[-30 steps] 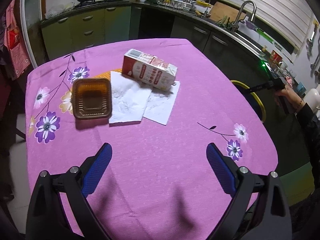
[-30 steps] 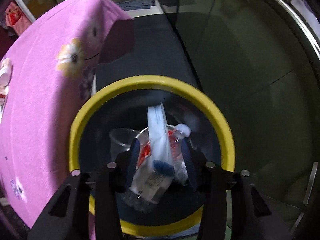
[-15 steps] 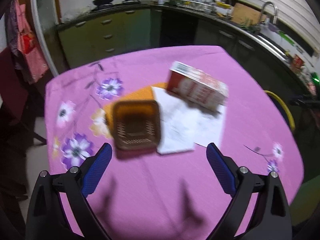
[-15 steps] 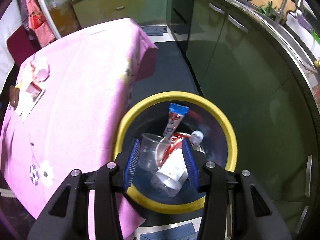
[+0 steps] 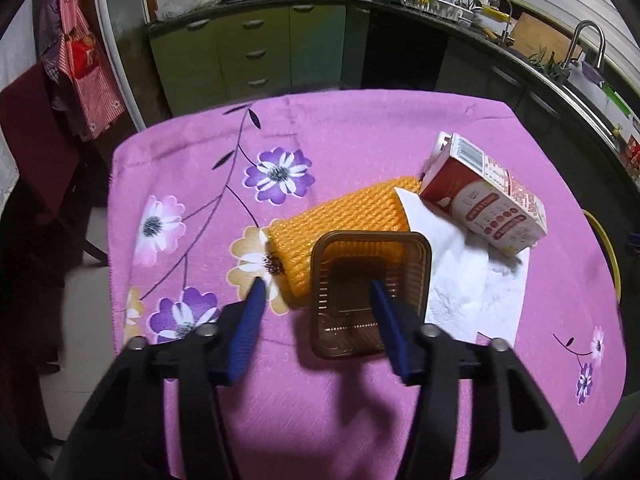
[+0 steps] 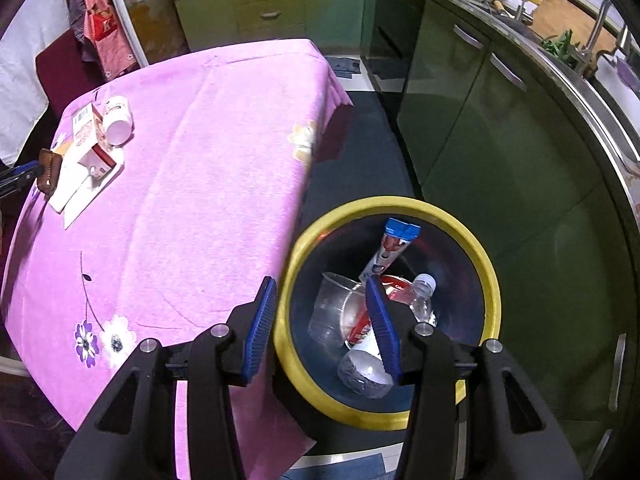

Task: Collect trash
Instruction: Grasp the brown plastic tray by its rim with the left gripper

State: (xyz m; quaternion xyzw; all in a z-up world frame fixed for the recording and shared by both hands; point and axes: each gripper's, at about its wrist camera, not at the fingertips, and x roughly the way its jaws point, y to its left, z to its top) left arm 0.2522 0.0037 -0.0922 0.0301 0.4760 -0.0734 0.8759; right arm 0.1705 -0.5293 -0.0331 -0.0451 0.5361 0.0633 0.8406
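Note:
My left gripper (image 5: pixel 318 286) is open over the brown plastic tray (image 5: pixel 370 294); its right finger reaches into the tray and its left finger stands outside the tray's left wall. An orange foam net (image 5: pixel 340 226), white napkins (image 5: pixel 476 300) and a red-and-white carton (image 5: pixel 486 196) lie around the tray on the pink tablecloth (image 5: pixel 360 136). My right gripper (image 6: pixel 322 294) is open and empty above the yellow-rimmed bin (image 6: pixel 486 258), which holds a plastic bottle (image 6: pixel 422 296), a clear cup (image 6: pixel 332 308) and a wrapper (image 6: pixel 394 246).
In the right wrist view the carton (image 6: pixel 90 142), a small white cup (image 6: pixel 116 120) and napkins (image 6: pixel 86 186) sit at the table's far left. Green kitchen cabinets (image 6: pixel 500 128) stand beside the bin. A dark red chair (image 5: pixel 36 136) stands left of the table.
My left gripper moved forward and narrowed around the brown tray's left wall. My right gripper let the bottle and wrapper drop into the bin, opened wider and pulled back and up.

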